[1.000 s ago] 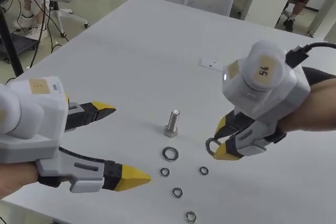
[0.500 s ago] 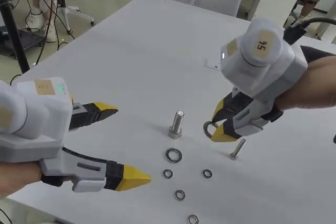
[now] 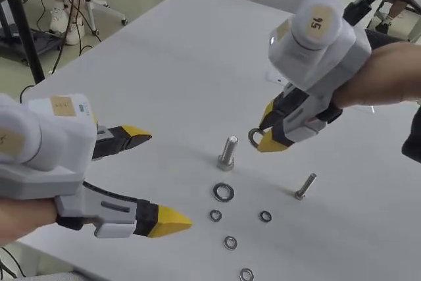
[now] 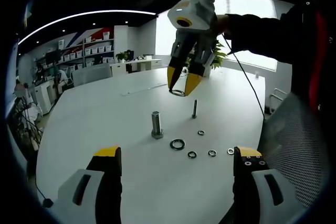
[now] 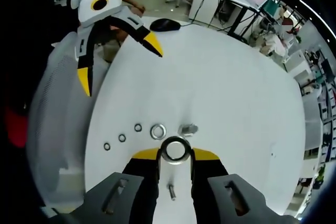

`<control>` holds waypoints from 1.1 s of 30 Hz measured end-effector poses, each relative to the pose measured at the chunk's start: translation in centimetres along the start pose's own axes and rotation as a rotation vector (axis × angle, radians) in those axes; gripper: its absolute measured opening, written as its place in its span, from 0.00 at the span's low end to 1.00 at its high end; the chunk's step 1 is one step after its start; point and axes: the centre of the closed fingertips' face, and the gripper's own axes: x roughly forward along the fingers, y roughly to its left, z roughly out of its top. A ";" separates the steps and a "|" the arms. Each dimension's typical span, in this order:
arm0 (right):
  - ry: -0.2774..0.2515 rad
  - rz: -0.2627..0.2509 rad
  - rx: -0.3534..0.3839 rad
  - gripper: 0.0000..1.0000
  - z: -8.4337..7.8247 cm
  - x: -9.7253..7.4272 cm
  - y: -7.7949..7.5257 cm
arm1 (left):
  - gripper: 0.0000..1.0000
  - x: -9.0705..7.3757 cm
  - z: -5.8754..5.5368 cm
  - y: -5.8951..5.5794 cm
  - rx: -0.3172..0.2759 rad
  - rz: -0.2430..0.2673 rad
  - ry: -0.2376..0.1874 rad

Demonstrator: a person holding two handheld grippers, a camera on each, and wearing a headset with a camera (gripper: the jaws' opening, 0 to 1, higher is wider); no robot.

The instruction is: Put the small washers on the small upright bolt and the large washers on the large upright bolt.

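Observation:
The large upright bolt (image 3: 227,151) stands mid-table, and the small upright bolt (image 3: 306,186) is to its right. My right gripper (image 3: 263,139) hangs just right of and above the large bolt, shut on a large washer (image 3: 254,137), which rests between its yellow tips (image 5: 175,149). Another large washer (image 3: 223,192) lies flat in front of the large bolt. Several small washers (image 3: 215,215) lie nearer me. My left gripper (image 3: 168,179) stands open at the near left, with nothing between its fingers (image 4: 107,153).
The white table (image 3: 164,64) runs far back and to the left with bare surface. A small white label (image 3: 276,78) lies behind the right gripper. Office chairs and desks stand beyond the table's far edge.
My right gripper has risen and moved back from the table with the large washer, ending beside the large bolt's top. The small bolt came into sight. The left gripper has stayed put.

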 end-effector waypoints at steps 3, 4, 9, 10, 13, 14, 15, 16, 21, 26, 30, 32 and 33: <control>-0.003 -0.002 0.000 0.22 0.3 0.1 -0.5 | 0.88 0.1 0.0 0.0 0.000 -0.001 0.001; -0.008 -0.004 0.002 0.22 0.5 0.1 -0.6 | 0.88 0.2 0.0 0.0 -0.001 -0.003 0.001; -0.011 0.001 0.000 0.22 1.2 0.8 -1.1 | 0.87 0.3 -0.2 -0.1 -0.004 -0.009 0.003; -0.007 0.000 -0.003 0.22 1.3 1.1 -1.4 | 0.87 0.3 -0.2 -0.1 -0.005 -0.008 0.003; 0.002 0.011 -0.010 0.22 1.4 1.6 -1.7 | 0.87 0.3 -0.3 0.0 -0.005 -0.007 0.005; 0.007 0.018 -0.011 0.22 1.4 1.8 -1.8 | 0.87 0.3 -0.3 0.0 -0.007 -0.007 0.004; 0.009 0.020 -0.013 0.22 1.4 1.9 -1.8 | 0.87 0.3 -0.3 0.1 -0.009 -0.006 0.004; 0.011 0.023 -0.016 0.22 1.4 2.1 -1.9 | 0.87 0.3 -0.3 0.1 -0.009 -0.005 0.004; 0.028 0.044 -0.018 0.22 1.4 3.0 -2.0 | 0.86 0.4 -0.5 0.2 -0.015 -0.007 0.008; 0.038 0.059 -0.020 0.22 1.3 3.8 -2.6 | 0.86 0.6 -0.7 0.2 -0.019 -0.010 0.011; 0.054 0.069 -0.030 0.22 1.1 4.3 -2.4 | 0.86 0.6 -0.9 0.3 -0.025 -0.009 0.014; 0.060 0.073 -0.034 0.22 1.1 4.5 -2.3 | 0.86 0.7 -0.9 0.2 -0.025 -0.012 0.016; 0.062 0.075 -0.034 0.22 1.1 4.6 -2.4 | 0.86 0.7 -0.9 0.2 -0.025 -0.011 0.016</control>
